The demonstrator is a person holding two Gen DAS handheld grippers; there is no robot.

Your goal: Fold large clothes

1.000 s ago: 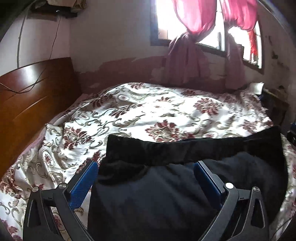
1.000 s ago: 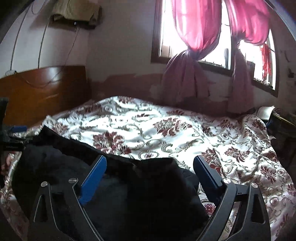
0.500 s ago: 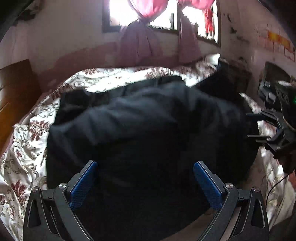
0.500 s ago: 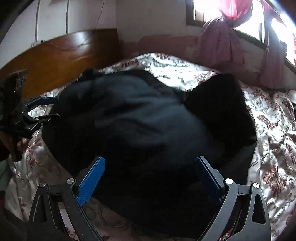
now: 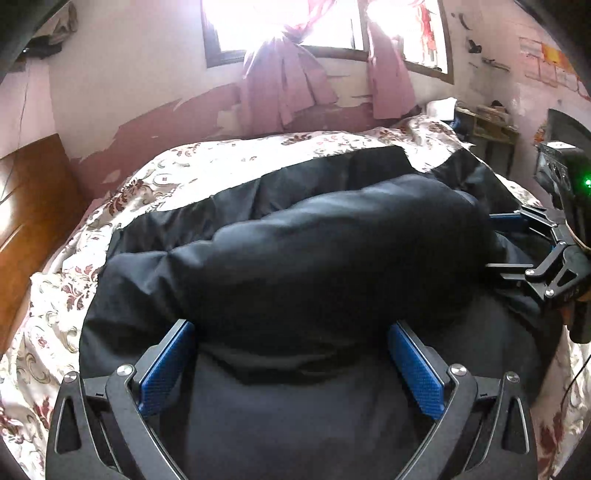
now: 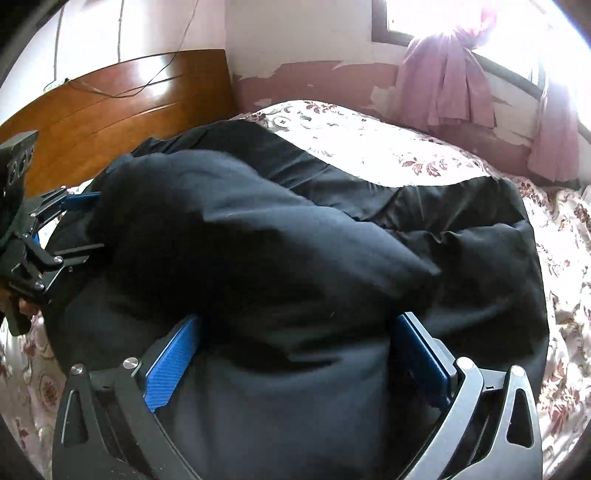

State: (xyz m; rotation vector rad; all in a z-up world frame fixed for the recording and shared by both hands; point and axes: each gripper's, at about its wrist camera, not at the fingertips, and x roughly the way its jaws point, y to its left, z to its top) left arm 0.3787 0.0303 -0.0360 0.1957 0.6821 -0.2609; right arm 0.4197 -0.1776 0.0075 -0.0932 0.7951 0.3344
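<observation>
Garment (image 5: 314, 258) dark and bulky, lying across the floral bed (image 5: 66, 295) with a padded roll lifted over its flatter lower layer.

On the left, the left gripper (image 5: 291, 365) has its jaws spread wide, the roll's near edge bulging between them but not pinched; on the right, the right gripper (image 6: 295, 358) stands the same, jaws wide with fabric between. The step looks like carrying the fold over, so I judge both ends should travel level and together, laying the roll's edge square on the layer beneath, then pressing out trapped air. Free bedspread lies beyond the far hem toward the window (image 5: 288, 26); the wooden headboard (image 6: 122, 99) crowds the left side, and the bed's right edge is near.
</observation>
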